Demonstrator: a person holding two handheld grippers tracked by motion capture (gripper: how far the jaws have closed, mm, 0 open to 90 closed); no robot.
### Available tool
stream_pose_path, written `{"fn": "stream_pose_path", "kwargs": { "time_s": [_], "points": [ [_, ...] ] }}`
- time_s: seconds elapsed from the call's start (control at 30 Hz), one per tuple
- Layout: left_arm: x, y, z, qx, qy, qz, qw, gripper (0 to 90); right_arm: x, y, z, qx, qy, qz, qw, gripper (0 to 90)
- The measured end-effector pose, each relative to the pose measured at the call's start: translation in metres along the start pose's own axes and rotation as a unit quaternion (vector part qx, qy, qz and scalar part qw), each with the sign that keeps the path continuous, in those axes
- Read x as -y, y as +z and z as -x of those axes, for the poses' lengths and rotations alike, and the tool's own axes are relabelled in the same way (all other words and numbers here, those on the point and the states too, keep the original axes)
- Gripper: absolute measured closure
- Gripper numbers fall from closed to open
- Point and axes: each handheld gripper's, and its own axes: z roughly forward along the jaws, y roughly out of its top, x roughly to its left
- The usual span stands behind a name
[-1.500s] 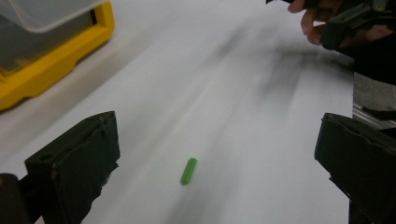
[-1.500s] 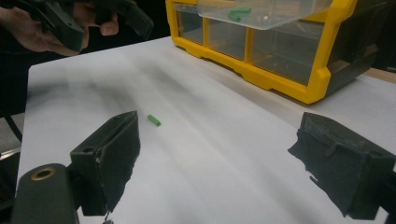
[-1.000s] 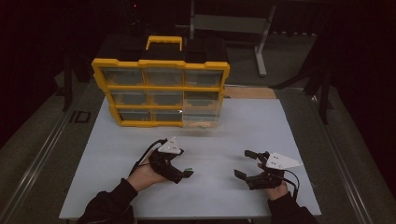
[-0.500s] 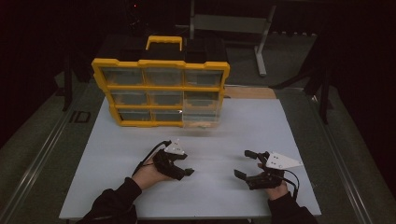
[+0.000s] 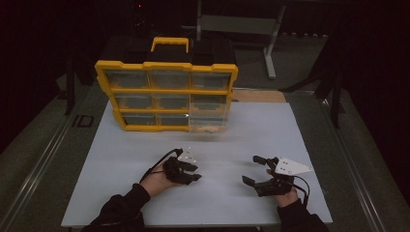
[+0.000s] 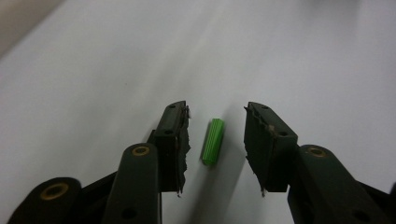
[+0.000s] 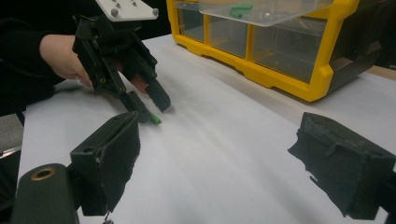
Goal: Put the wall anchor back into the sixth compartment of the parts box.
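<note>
The left gripper [image 5: 192, 173] is low over the white table [image 5: 145, 159], its jaws apart with a small green ribbed plug [image 6: 213, 141] lying on the table between them. The jaws have just been closing around it, but in the left gripper view there is bare table on both sides of the plug, so neither pad [image 6: 181, 140] touches it yet; the plug lies a little nearer the left pad than the right one. In the right gripper view the same plug [image 7: 155, 120] shows as a green tip peeking out at the ends of the left gripper's [image 7: 149, 105] fingers, resting on the table.

Around those fingers the table is bare: open white surface ahead of the tips and to both sides, with the near edge of the table well behind the hand. The yellow organizer case [image 5: 167, 92] stands well beyond the fingertips, one clear drawer [image 5: 209, 116] pulled out of it with green pieces [image 7: 238, 9] inside.

The plug's long axis runs roughly along the jaws, from near their roots toward their tips, leaning slightly to the right at the far end. It lies flat, ribs running lengthwise.

Further right, the right gripper [image 5: 255, 169] rests near the table with its jaws wide apart and nothing between them, well clear of the plug and of the left hand.
</note>
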Motion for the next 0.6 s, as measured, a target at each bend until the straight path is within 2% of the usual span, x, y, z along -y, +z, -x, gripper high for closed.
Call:
{"fn": "stream_pose_path", "kwargs": {
  "time_s": [0.33, 0.6],
  "points": [
    [-0.001, 0.0019, 0.0016, -0.006, 0.012, -0.012, 0.9998, 70.2, -0.0002, -0.0001, 0.0002, 0.0, -0.001, 0.001, 1.0, 13.8],
    [-0.0023, 0.0024, -0.0013, -0.005, -0.005, -0.016, 0.9999, 81.3, -0.0002, 0.0003, -0.0002, 0.0, -0.001, 0.0, 1.0, 13.8]
  ]
}}
